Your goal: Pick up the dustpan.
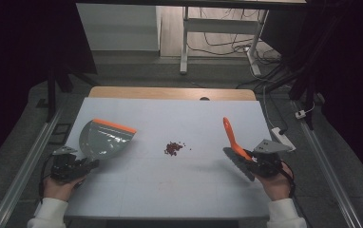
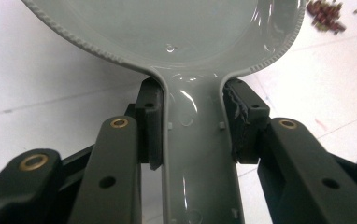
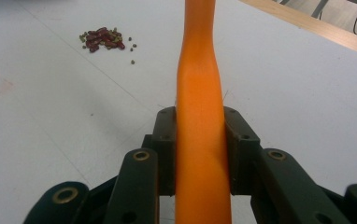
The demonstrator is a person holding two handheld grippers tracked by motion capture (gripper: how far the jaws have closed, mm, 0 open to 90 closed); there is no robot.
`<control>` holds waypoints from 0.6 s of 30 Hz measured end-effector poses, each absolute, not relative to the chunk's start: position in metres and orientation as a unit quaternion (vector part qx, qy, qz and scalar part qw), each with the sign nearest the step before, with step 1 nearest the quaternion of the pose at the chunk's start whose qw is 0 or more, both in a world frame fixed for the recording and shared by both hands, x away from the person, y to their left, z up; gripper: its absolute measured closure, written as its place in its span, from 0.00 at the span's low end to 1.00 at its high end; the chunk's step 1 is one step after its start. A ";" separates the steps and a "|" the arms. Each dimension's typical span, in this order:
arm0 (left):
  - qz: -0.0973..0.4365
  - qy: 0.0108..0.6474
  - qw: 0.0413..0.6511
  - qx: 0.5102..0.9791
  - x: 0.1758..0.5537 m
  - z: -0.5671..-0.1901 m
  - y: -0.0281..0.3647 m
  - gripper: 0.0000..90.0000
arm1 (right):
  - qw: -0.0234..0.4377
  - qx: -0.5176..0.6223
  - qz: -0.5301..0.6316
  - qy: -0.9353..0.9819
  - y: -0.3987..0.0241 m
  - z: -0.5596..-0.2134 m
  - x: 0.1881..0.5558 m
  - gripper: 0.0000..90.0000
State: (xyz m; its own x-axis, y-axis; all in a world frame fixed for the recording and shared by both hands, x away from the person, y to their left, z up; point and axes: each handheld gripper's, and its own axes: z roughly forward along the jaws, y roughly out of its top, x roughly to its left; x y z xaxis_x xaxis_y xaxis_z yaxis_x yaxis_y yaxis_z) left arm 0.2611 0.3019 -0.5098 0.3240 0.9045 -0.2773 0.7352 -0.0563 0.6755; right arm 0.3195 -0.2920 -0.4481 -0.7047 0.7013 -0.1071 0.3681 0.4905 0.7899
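Note:
A grey dustpan (image 1: 101,139) with an orange front lip lies on the white table at the left. My left gripper (image 1: 85,166) is shut on its handle (image 2: 197,154), a jaw pressing each side. At the right, my right gripper (image 1: 252,162) is shut on the orange brush handle (image 3: 200,135). That brush (image 1: 234,142) points up and away, and its dark bristles (image 1: 236,161) hang toward the table. A small pile of dark red and green beans (image 1: 172,148) lies mid-table between the two tools, and is seen again as beans (image 2: 326,15) and beans (image 3: 103,38).
The white tabletop (image 1: 170,190) ends in a wooden strip (image 1: 170,92) at the far edge. A power strip (image 1: 282,137) with its cable hangs off the right side. Desk legs and cables stand on the floor beyond.

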 end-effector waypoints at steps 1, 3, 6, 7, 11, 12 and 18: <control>0.113 0.565 0.392 0.717 0.262 -0.509 0.304 0.69 | 0.214 0.318 0.390 0.837 -0.291 -0.448 0.320 0.77; 0.109 0.556 0.403 0.719 0.264 -0.509 0.306 0.69 | 0.214 0.318 0.392 0.837 -0.289 -0.447 0.320 0.77; 0.110 0.549 0.409 0.720 0.267 -0.510 0.306 0.69 | 0.216 0.318 0.390 0.837 -0.285 -0.445 0.320 0.77; 0.110 0.546 0.410 0.722 0.268 -0.510 0.306 0.69 | 0.216 0.318 0.391 0.836 -0.283 -0.445 0.321 0.77; 0.110 0.528 0.415 0.733 0.267 -0.510 0.302 0.69 | 0.212 0.320 0.392 0.836 -0.277 -0.445 0.325 0.77; 0.110 0.524 0.416 0.735 0.266 -0.509 0.301 0.69 | 0.213 0.319 0.391 0.837 -0.275 -0.446 0.326 0.77; 0.108 0.475 0.449 0.749 0.260 -0.501 0.298 0.69 | 0.208 0.308 0.399 0.838 -0.264 -0.443 0.325 0.77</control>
